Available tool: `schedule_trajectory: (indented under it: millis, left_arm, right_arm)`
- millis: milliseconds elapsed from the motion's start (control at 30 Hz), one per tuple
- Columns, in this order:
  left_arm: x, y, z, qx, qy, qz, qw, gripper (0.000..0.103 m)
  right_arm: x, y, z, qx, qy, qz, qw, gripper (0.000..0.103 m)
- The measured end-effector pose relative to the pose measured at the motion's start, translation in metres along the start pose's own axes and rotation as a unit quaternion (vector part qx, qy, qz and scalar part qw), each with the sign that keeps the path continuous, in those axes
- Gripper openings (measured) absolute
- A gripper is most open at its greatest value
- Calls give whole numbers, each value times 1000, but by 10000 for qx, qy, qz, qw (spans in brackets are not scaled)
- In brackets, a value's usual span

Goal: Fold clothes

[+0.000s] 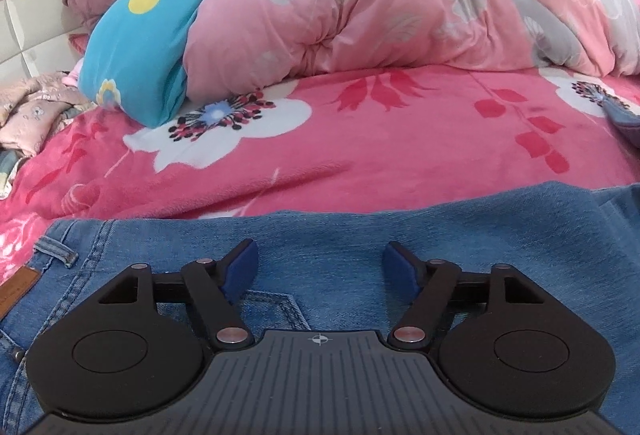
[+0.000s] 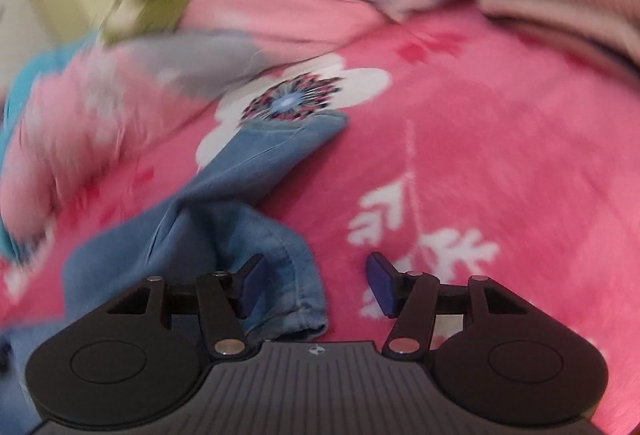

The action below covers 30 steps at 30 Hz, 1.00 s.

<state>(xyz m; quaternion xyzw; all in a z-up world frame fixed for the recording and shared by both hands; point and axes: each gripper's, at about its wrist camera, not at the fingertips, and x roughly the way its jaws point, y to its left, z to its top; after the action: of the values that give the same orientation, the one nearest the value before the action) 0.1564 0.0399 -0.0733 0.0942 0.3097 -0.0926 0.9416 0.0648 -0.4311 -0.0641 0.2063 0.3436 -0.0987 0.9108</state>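
- Left wrist view: my left gripper (image 1: 320, 267) hangs over the waist end of the jeans (image 1: 360, 235), which lie flat along the near edge of the bed (image 1: 360, 139); its jaws stand wide with nothing between them.
- Right wrist view, blurred: my right gripper (image 2: 316, 283) stands partly open and empty over the twisted leg cuff (image 2: 296, 299), towards the foot of the bed.
- I judge the jeans are still being laid out; next I must pinch that cuff and draw the leg straight.
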Motion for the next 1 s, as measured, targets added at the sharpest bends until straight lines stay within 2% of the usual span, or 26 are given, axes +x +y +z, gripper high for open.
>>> schedule_trajectory:
  millis: [33, 133, 233, 300, 367, 433, 533, 633, 767, 867, 900, 933, 967, 1000]
  left_arm:
    - [0, 0, 0, 6, -14, 18, 10000, 72]
    - [0, 1, -1, -20, -34, 17, 10000, 73]
    - [0, 1, -1, -36, -38, 9, 10000, 73]
    - [0, 1, -1, -34, -45, 15, 10000, 73]
    - [0, 1, -1, -33, -52, 18, 10000, 73]
    - [0, 2, -2, -58, -56, 4, 10000, 73]
    - [0, 2, -2, -92, -62, -15, 9999, 73]
    - [0, 3, -2, -115, -65, -30, 9999, 73]
    - [0, 4, -2, -160, -58, -61, 9998, 73]
    - [0, 4, -2, -168, -59, -62, 9998, 73]
    - [0, 4, -2, -168, -61, -60, 9998, 73]
    - [0, 4, -2, -168, -62, -58, 9998, 73]
    - [0, 4, -2, -166, -64, -58, 9998, 73]
    - [0, 4, -3, -165, -66, -57, 9998, 73]
  right_arm:
    - [0, 7, -4, -210, 65, -3, 9998, 28]
    - [-11, 17, -17, -546, 13, -101, 9985, 21]
    - [-50, 9, -26, -86, -227, 126, 9996, 20]
    - [-88, 12, -32, 81, -541, 113, 9984, 20]
    - [-133, 12, -39, 254, -859, 293, 9956, 20]
    - [-174, 18, -39, 330, -1124, 627, 9911, 20]
    - [-227, 38, -30, 318, -1483, 1415, 9783, 20]
    - [-260, 67, -19, 257, -1578, 2609, 9520, 20]
    - [-279, 122, -12, -151, -1417, 4230, 8949, 20]
    - [-267, 162, -15, -371, -1129, 5105, 8516, 20]
    - [-257, 174, -17, -403, -984, 5305, 8410, 20]
    - [-246, 187, -21, -437, -814, 5465, 8324, 20]
    - [-233, 199, -27, -482, -601, 5504, 8313, 20]
    - [-219, 208, -34, -554, -385, 5418, 8378, 22]
